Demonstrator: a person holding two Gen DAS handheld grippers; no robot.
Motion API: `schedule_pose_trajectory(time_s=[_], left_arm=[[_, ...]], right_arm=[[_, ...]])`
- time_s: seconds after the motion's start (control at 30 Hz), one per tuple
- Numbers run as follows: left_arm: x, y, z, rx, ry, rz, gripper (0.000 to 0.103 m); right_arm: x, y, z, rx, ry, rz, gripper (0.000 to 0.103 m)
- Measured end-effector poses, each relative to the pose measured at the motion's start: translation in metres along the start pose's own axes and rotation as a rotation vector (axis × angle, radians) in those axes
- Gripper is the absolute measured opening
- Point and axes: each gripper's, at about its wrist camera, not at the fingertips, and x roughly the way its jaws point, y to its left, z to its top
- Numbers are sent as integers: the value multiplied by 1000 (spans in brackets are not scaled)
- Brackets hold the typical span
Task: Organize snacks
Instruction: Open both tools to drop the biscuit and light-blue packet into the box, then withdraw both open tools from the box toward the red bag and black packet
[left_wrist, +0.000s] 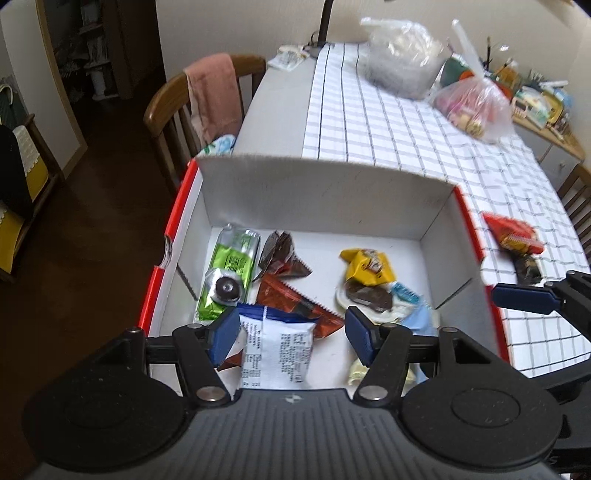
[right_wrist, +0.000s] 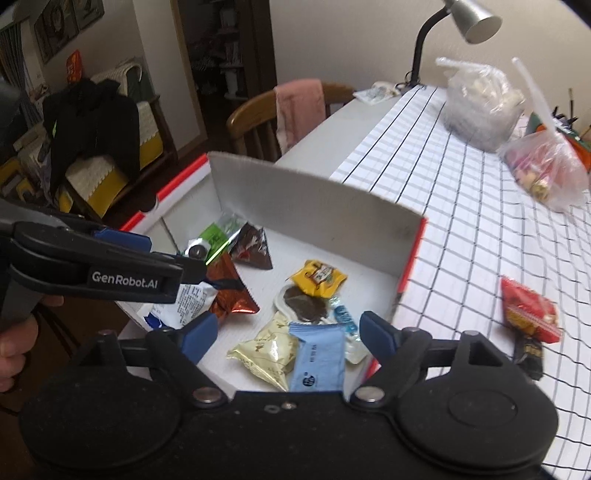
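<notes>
A white cardboard box with red edges (left_wrist: 325, 192) (right_wrist: 314, 199) sits at the table's near corner and holds several snack packets. My left gripper (left_wrist: 290, 332) is open above a white and blue packet (left_wrist: 275, 350) at the box's near side. My right gripper (right_wrist: 286, 334) is open above a light blue packet (right_wrist: 317, 358) and a cream packet (right_wrist: 266, 350). A green packet (left_wrist: 229, 273), brown packets (left_wrist: 280, 254) and a yellow packet (left_wrist: 367, 266) (right_wrist: 319, 277) lie in the box. A red packet (left_wrist: 513, 232) (right_wrist: 530, 310) and a dark packet (right_wrist: 530, 354) lie on the tablecloth to the right of the box.
The checked tablecloth (left_wrist: 406, 125) carries two plastic bags (left_wrist: 402, 55) (right_wrist: 546, 170) at the far end. A desk lamp (right_wrist: 469, 18) stands at the far edge. A wooden chair with a pink towel (left_wrist: 210, 96) stands left of the table.
</notes>
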Motion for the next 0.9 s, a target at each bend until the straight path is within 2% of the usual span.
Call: schedule_pose_trajectory(time_s=[0.23,0.43,0.67,0.9], left_arm=[[-26,-17,3,9,-96,-18,64],[-38,-44,8,26,-150,-48,74],[-42,-95,15,52,-162,-78,75],[-33,-155,15,65,-135,-96,75]], right_arm=[[-34,-18,-2,29,-62,-54,96],[-55,-47,-6,46,-100,-108,101],[-72,-102,-14,77,-108,-149,102],[-79,-178,-24,126,-76,-197,102]])
